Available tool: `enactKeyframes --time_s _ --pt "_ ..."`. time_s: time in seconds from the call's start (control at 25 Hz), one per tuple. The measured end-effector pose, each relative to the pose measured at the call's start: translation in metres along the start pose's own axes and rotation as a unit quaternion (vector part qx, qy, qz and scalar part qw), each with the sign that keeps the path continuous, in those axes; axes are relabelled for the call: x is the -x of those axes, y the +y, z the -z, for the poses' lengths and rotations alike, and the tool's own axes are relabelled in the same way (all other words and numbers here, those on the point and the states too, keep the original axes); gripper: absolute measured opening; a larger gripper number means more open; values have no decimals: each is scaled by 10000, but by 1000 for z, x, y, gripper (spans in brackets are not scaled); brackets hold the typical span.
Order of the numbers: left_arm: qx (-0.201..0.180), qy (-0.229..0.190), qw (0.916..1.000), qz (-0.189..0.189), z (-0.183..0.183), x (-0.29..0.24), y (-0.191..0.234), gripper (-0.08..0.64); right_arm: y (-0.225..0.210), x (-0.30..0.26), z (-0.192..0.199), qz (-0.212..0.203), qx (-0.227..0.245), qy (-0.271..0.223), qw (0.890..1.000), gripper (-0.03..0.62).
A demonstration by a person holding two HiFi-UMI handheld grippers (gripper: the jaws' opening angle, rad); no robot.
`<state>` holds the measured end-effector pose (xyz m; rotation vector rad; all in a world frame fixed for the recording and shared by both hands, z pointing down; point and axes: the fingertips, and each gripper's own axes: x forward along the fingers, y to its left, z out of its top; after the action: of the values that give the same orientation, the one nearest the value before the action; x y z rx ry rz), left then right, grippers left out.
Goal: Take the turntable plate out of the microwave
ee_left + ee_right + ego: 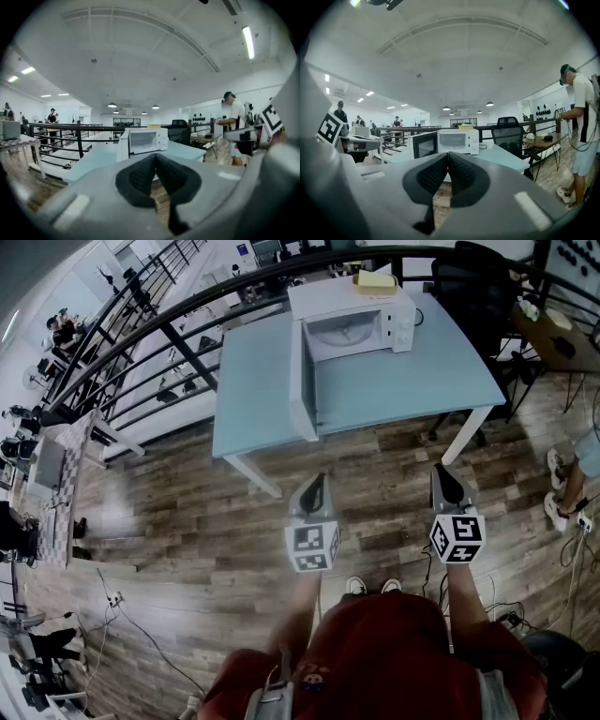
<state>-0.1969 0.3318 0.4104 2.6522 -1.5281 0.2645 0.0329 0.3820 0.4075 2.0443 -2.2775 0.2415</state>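
The left gripper (317,480) and right gripper (442,471) are pressed together, empty, held well back from the open microwave (361,298), presumably pending approach to its plate (341,334).

The microwave (349,300) is sitting on the bench (394,381), near the back edge. Its door (302,381) is hanging open, sticking out toward the front on the left side. The turntable plate (339,332) is lying inside the microwave. A flat box (375,279) is resting on top of the microwave. A railing (178,329) is running behind and to the left of the bench. An office chair (473,287) is standing behind the bench on the right. A second bench (553,341) is standing further right. The left gripper (315,486) and the right gripper (442,474) are hanging side by side over the floor (187,521) in front of the bench, well apart from the microwave.
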Motion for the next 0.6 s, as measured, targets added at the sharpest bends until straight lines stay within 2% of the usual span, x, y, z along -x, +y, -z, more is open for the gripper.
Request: enactKeyframes --time_s 0.6 --pt "88 -31 9999 113 -1 -7 17 0 15 -13 -10 100 4 -141 9999 2"
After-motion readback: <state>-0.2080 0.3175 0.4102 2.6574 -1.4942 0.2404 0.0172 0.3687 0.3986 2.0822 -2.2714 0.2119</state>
